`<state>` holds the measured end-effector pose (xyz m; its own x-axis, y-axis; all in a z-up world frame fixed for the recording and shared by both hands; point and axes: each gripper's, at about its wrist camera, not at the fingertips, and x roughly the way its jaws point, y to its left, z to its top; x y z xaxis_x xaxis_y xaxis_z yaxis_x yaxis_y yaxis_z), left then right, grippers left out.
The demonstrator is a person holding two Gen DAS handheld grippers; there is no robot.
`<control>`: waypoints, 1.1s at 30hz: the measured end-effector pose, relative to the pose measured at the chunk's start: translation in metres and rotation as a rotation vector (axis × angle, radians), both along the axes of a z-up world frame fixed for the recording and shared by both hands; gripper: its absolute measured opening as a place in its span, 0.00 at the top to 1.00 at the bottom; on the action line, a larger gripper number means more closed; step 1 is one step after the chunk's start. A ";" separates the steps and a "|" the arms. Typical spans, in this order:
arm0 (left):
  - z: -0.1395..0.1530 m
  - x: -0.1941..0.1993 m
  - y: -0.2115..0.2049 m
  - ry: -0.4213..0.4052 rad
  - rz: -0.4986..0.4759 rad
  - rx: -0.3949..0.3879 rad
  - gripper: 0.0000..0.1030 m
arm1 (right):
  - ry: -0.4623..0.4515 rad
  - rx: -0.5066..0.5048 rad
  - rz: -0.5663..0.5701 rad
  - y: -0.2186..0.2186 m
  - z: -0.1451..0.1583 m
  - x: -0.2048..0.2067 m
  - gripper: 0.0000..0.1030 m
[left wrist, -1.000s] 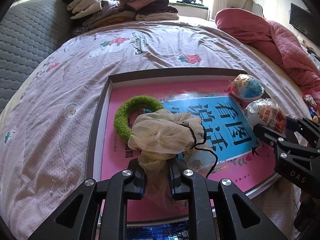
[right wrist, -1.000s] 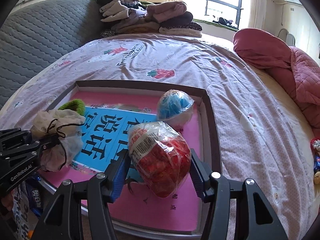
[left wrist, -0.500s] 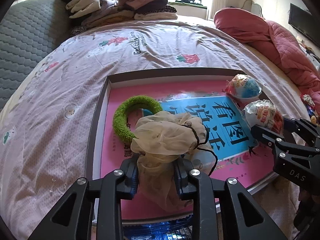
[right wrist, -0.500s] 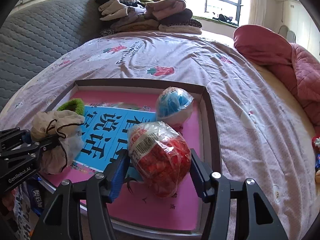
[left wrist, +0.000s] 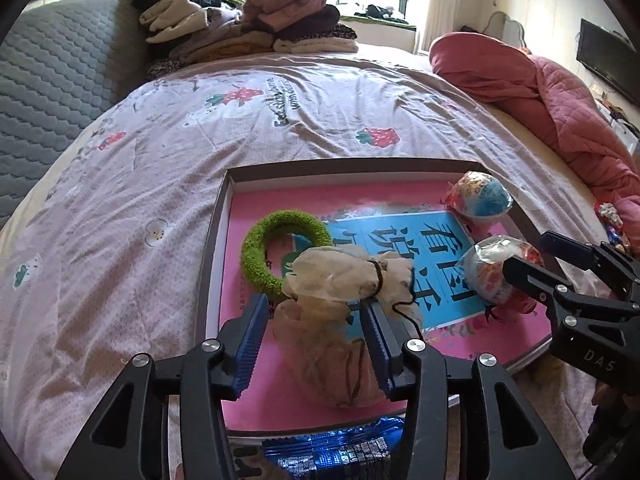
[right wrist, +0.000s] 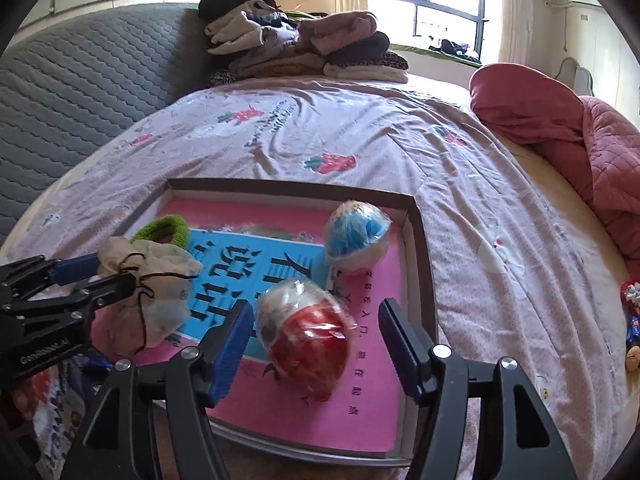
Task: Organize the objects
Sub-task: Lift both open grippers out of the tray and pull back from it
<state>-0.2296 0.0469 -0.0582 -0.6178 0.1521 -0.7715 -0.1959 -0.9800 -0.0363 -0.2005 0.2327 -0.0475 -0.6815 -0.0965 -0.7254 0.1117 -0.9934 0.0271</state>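
Observation:
A shallow box lid with a pink and blue printed floor (left wrist: 280, 392) (right wrist: 372, 412) lies on the bed. In it are a green fuzzy ring (left wrist: 272, 252) (right wrist: 168, 230), a beige gauzy scrunchie (left wrist: 340, 280) (right wrist: 156, 272), a blue wrapped egg toy (left wrist: 480, 200) (right wrist: 356, 236) and a red wrapped egg toy (left wrist: 492, 276) (right wrist: 308, 336). My left gripper (left wrist: 316, 312) (right wrist: 96, 276) is open with the scrunchie resting between its jaws. My right gripper (right wrist: 316, 320) (left wrist: 532, 256) is open with the red egg lying on the lid floor between its jaws.
The bed has a pink strawberry-print sheet (left wrist: 280, 112). Folded clothes (left wrist: 248, 24) are stacked at the far end by a grey padded headboard (left wrist: 52, 80). A red quilt (left wrist: 560, 100) lies at the right. A blue packet (left wrist: 332, 452) sits below the lid's near edge.
Both grippers have opened. The left let go of the scrunchie and the right let go of the red egg, which now rests on the lid floor.

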 end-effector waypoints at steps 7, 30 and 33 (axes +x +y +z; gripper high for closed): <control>0.009 0.007 0.004 0.014 -0.016 0.013 0.44 | 0.026 0.017 -0.005 0.000 0.012 0.005 0.37; 0.073 0.050 -0.003 0.143 0.018 0.009 0.28 | 0.114 -0.001 0.015 -0.002 0.068 0.040 0.36; 0.087 0.062 -0.007 0.176 0.033 0.015 0.27 | 0.132 -0.015 0.022 -0.004 0.079 0.047 0.36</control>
